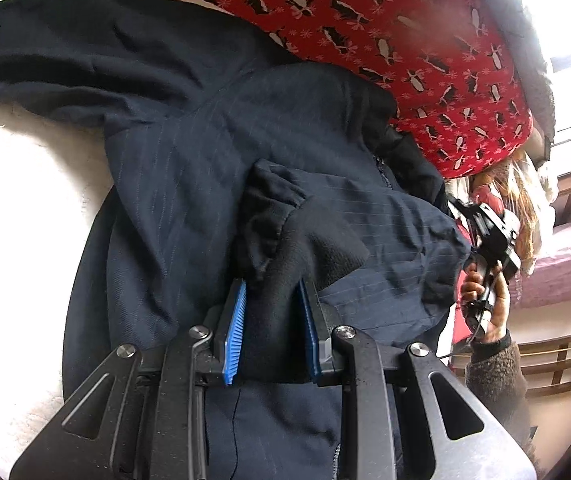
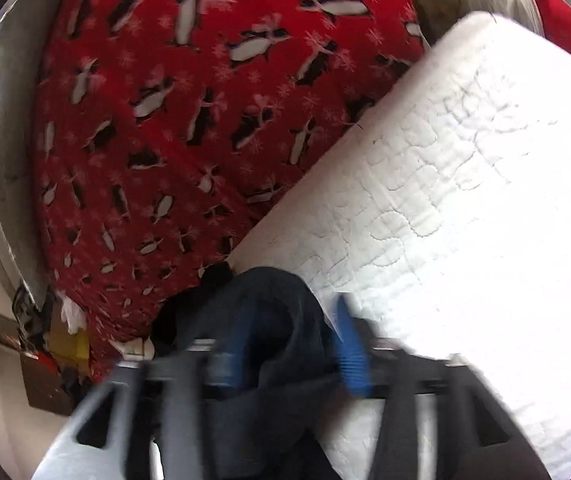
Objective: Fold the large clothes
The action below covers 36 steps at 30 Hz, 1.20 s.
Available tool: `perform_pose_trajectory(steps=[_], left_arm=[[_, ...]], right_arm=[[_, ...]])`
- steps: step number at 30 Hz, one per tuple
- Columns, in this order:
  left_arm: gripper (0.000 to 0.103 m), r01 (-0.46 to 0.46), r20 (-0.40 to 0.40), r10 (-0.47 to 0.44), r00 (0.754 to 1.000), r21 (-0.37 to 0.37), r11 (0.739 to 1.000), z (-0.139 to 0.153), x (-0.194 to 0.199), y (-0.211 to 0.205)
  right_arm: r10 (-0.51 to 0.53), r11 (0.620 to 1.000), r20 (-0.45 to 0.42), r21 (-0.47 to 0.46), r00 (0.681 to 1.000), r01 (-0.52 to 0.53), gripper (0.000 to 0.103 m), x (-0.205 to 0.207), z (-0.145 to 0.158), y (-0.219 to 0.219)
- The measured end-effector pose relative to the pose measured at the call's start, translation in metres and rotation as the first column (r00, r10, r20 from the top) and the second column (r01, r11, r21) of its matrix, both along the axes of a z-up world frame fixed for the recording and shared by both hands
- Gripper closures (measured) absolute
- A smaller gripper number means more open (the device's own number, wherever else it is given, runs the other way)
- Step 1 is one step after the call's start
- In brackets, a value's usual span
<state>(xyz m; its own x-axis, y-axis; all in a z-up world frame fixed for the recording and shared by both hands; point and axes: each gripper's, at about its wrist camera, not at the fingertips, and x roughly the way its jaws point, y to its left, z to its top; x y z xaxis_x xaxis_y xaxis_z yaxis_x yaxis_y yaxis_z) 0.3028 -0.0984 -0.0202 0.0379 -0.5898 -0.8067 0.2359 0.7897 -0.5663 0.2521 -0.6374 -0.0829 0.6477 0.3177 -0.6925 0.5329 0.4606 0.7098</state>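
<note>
Both grippers clamp a dark navy jacket point(image 1: 189, 168) on a white quilt point(image 2: 465, 184): left gripper point(image 1: 271, 312) pinches black fleece lining, right gripper point(image 2: 285, 344) bunched fabric.

The jacket point(image 1: 189, 168) — dark navy, faintly pinstriped, rumpled — sprawls ahead of the left gripper point(image 1: 271, 312), black fleece lining bunched between its fingers.

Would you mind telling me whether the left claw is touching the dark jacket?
Touching. The left wrist view shows the left claw closed on a fold of the dark jacket, black fabric pressed between both blue pads.
</note>
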Motion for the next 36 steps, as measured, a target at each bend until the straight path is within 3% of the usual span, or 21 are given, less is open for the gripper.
perform_pose_trajectory(steps=[1,2,3,4,6,7,9,11,13,15,18,20,22,24,25,28,29,30,31,34,36], left_arm=[[0.081,0.001,0.018,-0.001,1.000,-0.008,1.000,0.003,-0.001,0.000],[0.081,0.005,0.040,-0.004,0.999,-0.017,1.000,0.008,-0.001,-0.001],[0.081,0.010,0.075,-0.008,0.997,-0.022,1.000,0.015,-0.001,-0.003],[0.081,0.007,0.106,-0.005,0.994,-0.019,1.000,0.019,0.000,-0.003],[0.081,-0.010,0.159,0.008,0.987,0.009,1.000,0.023,0.003,-0.004],[0.081,-0.021,0.154,0.016,0.988,0.027,0.999,0.019,0.007,-0.005],[0.081,-0.047,0.101,0.045,0.994,0.025,0.999,0.008,0.014,0.000],[0.081,-0.064,0.060,0.064,0.996,-0.015,0.998,0.003,0.016,0.006],[0.081,-0.070,0.060,0.073,0.996,-0.051,0.996,0.008,0.014,0.015],[0.081,-0.059,0.065,0.065,0.996,-0.093,0.994,0.017,0.010,0.020],[0.072,-0.020,0.100,0.033,0.994,-0.134,0.991,0.035,0.002,0.017],[0.044,0.002,0.152,0.013,0.988,-0.099,0.995,0.047,-0.005,0.013],[0.033,0.044,0.188,-0.034,0.982,-0.049,0.998,0.051,-0.012,0.004],[0.032,0.084,0.182,-0.086,0.980,0.024,0.996,0.042,-0.018,-0.006],[0.032,0.099,0.180,-0.109,0.978,0.063,0.993,0.037,-0.019,-0.010],[0.033,0.092,0.206,-0.146,0.968,0.254,0.963,0.015,-0.019,-0.026],[0.038,0.081,0.208,-0.141,0.968,0.274,0.958,0.009,-0.016,-0.029],[0.051,0.072,0.205,-0.133,0.970,0.281,0.957,0.005,-0.013,-0.031],[0.083,0.058,0.195,-0.119,0.974,0.291,0.955,0.002,-0.008,-0.033],[0.096,-0.023,0.201,-0.013,0.979,0.175,0.984,0.025,0.008,-0.024],[0.097,-0.095,0.261,0.074,0.962,0.067,0.993,0.058,0.020,-0.010]], right_arm=[[0.023,1.000,-0.020,0.014,1.000,-0.023,0.051,0.005,-0.004,-0.004],[0.056,0.998,-0.016,0.030,0.998,-0.055,0.080,0.007,-0.006,0.002],[0.103,0.994,0.035,0.023,0.994,-0.104,0.099,0.015,0.000,0.008],[0.120,0.993,0.064,-0.028,0.991,-0.118,0.100,0.017,0.012,0.011],[0.122,0.980,0.163,-0.174,0.979,-0.093,0.101,0.026,0.039,0.008],[0.120,0.971,0.169,-0.225,0.978,-0.080,0.100,0.031,0.046,0.007],[0.140,0.940,-0.037,-0.309,0.989,-0.144,0.087,0.051,0.032,0.010],[0.159,0.943,-0.212,-0.256,0.964,-0.212,0.087,0.058,0.009,0.009],[0.101,0.970,-0.107,-0.211,0.989,-0.122,0.082,0.039,0.016,-0.001],[0.070,0.979,0.029,-0.194,0.997,-0.064,0.067,0.014,0.034,-0.004],[0.094,0.976,0.087,-0.207,0.992,-0.074,0.066,-0.007,0.047,-0.007],[0.098,0.972,0.083,-0.221,0.992,-0.078,0.066,-0.019,0.053,-0.011],[0.088,0.974,0.085,-0.218,0.993,-0.067,0.065,-0.017,0.054,-0.009],[0.084,0.981,0.071,-0.180,0.994,-0.070,0.065,-0.004,0.058,0.011],[0.089,0.985,0.063,-0.155,0.994,-0.078,0.065,-0.018,0.054,0.017],[0.108,0.988,0.058,-0.119,0.992,-0.101,0.065,-0.034,0.050,0.034],[0.114,0.987,0.054,-0.121,0.992,-0.107,0.065,-0.037,0.052,0.037],[0.120,0.985,0.051,-0.128,0.991,-0.113,0.065,-0.040,0.052,0.040],[0.120,0.985,0.052,-0.134,0.991,-0.112,0.065,-0.048,0.060,0.052],[0.109,0.986,0.056,-0.130,0.992,-0.101,0.065,-0.056,0.063,0.052],[0.105,0.986,0.056,-0.138,0.993,-0.096,0.063,-0.059,0.065,0.050]])
